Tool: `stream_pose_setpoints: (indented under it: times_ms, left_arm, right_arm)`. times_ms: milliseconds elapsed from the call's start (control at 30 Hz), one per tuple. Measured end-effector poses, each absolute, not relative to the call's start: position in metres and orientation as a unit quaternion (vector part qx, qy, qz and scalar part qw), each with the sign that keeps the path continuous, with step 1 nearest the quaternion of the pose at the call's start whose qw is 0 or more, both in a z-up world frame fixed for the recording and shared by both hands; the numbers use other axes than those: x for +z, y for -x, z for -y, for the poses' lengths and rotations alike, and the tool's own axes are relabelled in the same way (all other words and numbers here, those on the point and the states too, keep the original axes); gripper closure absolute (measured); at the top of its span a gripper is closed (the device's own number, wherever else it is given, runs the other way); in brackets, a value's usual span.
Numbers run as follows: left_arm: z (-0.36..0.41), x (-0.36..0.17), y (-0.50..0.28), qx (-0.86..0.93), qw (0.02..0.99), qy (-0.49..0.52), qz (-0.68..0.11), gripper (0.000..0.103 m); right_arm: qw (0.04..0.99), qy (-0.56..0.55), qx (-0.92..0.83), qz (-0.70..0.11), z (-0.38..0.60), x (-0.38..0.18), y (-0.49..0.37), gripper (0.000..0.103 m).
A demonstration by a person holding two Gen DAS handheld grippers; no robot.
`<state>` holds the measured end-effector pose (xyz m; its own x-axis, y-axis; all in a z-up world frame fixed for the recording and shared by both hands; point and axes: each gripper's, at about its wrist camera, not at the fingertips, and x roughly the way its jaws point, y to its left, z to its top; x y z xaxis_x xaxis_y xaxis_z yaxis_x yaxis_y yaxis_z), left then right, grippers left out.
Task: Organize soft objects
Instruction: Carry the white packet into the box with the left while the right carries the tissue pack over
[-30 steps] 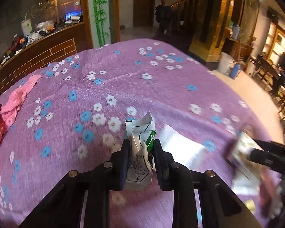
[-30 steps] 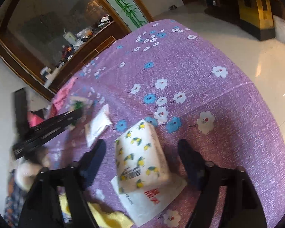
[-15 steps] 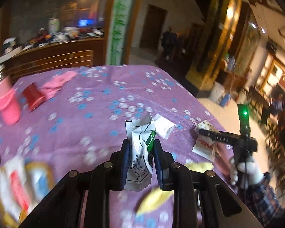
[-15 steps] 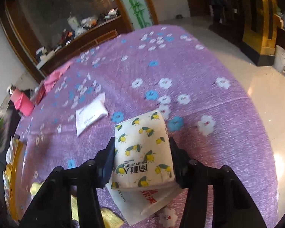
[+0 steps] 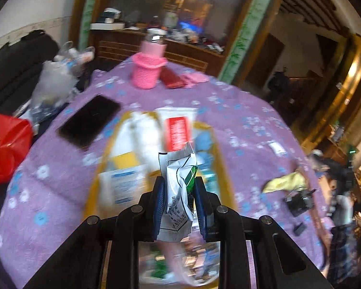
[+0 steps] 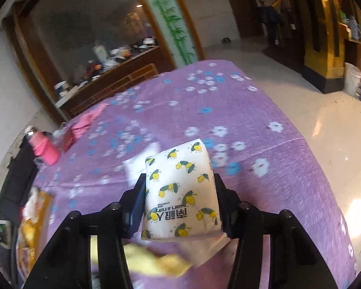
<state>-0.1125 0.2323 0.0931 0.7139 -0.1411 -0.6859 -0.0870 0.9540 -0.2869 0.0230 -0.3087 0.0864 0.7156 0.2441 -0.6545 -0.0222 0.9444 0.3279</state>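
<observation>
We work over a table covered with a purple cloth [image 6: 264, 125] printed with white and blue flowers, in a large room with a pale glossy floor [image 6: 325, 110], a wooden counter [image 6: 113, 82] cluttered with things along the back wall and a bamboo-painted pillar [image 6: 173, 21] beside it.

In the left wrist view, going from the left: a red plastic bag [image 5: 4, 144] sits at the table's edge, then a black phone [image 5: 89, 120] lies flat on the cloth, and behind it stands a bottle in a pink sleeve [image 5: 148, 72] with a red packet [image 5: 173, 80] just beside it. In the middle is a yellow-rimmed tray [image 5: 93, 192], blurred, holding several white and blue packets and one with a red label [image 5: 177, 132]. Our left gripper [image 5: 179, 207] hovers above this tray, its jaws narrow and pinched on a crumpled white and green sachet [image 5: 178, 192] that stands upright between the pads. To the right a yellow cloth [image 5: 286, 180] lies on the table.

In the right wrist view, the tray's edge [image 6: 45, 204] shows at far left. Our right gripper [image 6: 180, 192] has just closed its jaws on a lemon-print tissue pack [image 6: 180, 187]; both pads press its sides. It appears lifted off the cloth, though we cannot tell for certain.
</observation>
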Motion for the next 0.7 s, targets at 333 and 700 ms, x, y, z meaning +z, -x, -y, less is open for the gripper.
stream_pose_setpoints:
  times_ms: [333, 700]
  left_arm:
    - [-0.248, 0.049, 0.119, 0.069, 0.907, 0.088, -0.406, 0.069]
    - [-0.26, 0.058, 0.161, 0.063, 0.922, 0.124, -0.362, 0.029]
  right_arm:
    - [0.903, -0.066, 0.203, -0.372, 0.177, 0.141, 0.027, 0.052]
    - [0.843, -0.006, 0.327, -0.426, 0.005, 0.121, 0.046, 0.052]
